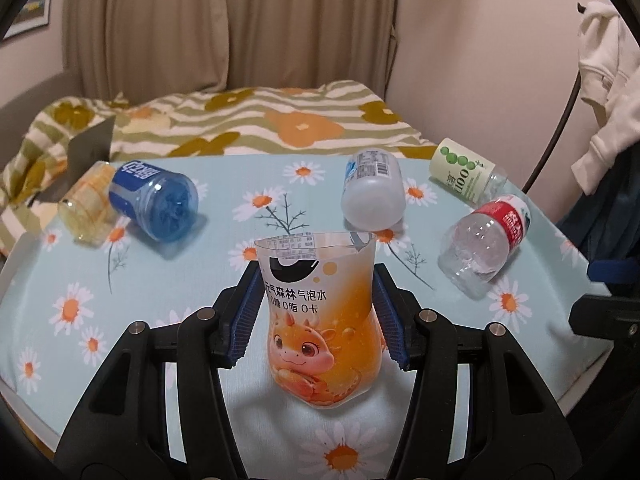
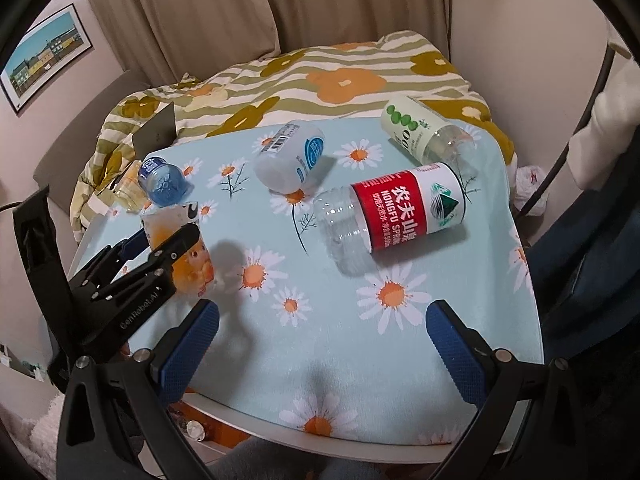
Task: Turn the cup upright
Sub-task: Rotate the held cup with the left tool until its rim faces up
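Observation:
An orange dragon-print cup (image 1: 320,320), cut from a bottle, stands upright with its open rim up on the daisy tablecloth (image 1: 200,264). My left gripper (image 1: 318,296) is shut on the cup, its blue pads pressed against both sides. In the right wrist view the cup (image 2: 192,256) stands at the left, held by the left gripper (image 2: 160,248). My right gripper (image 2: 320,344) is open and empty above the table's near edge.
Other cut-bottle cups lie on their sides: blue (image 1: 160,200), yellow checked (image 1: 84,204), white (image 1: 372,192), clear with red label (image 1: 484,236), green-white (image 1: 464,176). A bed with a flowered quilt (image 1: 260,124) lies behind. A chair with clothes (image 1: 608,92) stands at the right.

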`<state>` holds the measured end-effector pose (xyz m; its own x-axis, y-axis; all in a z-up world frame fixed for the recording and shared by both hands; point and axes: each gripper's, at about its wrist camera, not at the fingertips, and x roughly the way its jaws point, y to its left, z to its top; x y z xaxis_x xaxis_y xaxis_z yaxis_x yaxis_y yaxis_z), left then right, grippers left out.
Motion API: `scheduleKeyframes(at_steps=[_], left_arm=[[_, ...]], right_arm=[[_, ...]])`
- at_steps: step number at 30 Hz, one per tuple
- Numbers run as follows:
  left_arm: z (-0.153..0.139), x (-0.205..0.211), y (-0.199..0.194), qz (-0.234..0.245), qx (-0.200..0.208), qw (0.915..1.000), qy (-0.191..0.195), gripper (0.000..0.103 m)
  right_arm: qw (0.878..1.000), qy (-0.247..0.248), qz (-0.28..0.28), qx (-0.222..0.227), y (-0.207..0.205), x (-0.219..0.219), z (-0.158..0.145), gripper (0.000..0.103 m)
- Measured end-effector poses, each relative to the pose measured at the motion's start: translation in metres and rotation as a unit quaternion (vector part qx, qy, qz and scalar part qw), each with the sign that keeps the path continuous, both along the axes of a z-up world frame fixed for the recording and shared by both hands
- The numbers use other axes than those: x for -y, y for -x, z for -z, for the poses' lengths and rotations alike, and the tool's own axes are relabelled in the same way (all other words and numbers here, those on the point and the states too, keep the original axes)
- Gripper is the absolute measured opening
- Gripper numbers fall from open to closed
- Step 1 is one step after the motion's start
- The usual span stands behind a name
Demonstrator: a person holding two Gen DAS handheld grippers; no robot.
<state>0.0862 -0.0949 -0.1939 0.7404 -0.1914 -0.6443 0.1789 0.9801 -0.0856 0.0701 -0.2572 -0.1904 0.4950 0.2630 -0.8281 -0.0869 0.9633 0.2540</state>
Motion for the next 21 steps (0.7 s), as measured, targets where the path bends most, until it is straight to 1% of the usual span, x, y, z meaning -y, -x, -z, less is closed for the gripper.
scheduleKeyframes(at_steps=[5, 8, 16, 21], left_arm=[[0.007, 0.001, 0.008, -0.002, 0.019, 0.9998, -0.004, 0.059], [0.008, 0.003, 0.013, 0.000, 0.027, 0.9995, -0.013, 0.059], [0.007, 0.000, 0.028, -0.002, 0.019, 0.9997, -0.015, 0.059], [0.008, -0.003, 0.039, -0.002, 0.027, 0.9995, -0.016, 0.059]], right_arm=[[1.000, 0.006, -0.010, 0.015, 0.001, -0.008, 0.003, 0.103], [1.000, 0.007, -0.012, 0.020, 0.001, -0.011, 0.005, 0.103], [1.000, 0.010, -0.014, 0.025, 0.003, -0.019, 0.005, 0.103], [0.999, 0.011, -0.015, 0.035, 0.002, -0.024, 0.000, 0.103]])
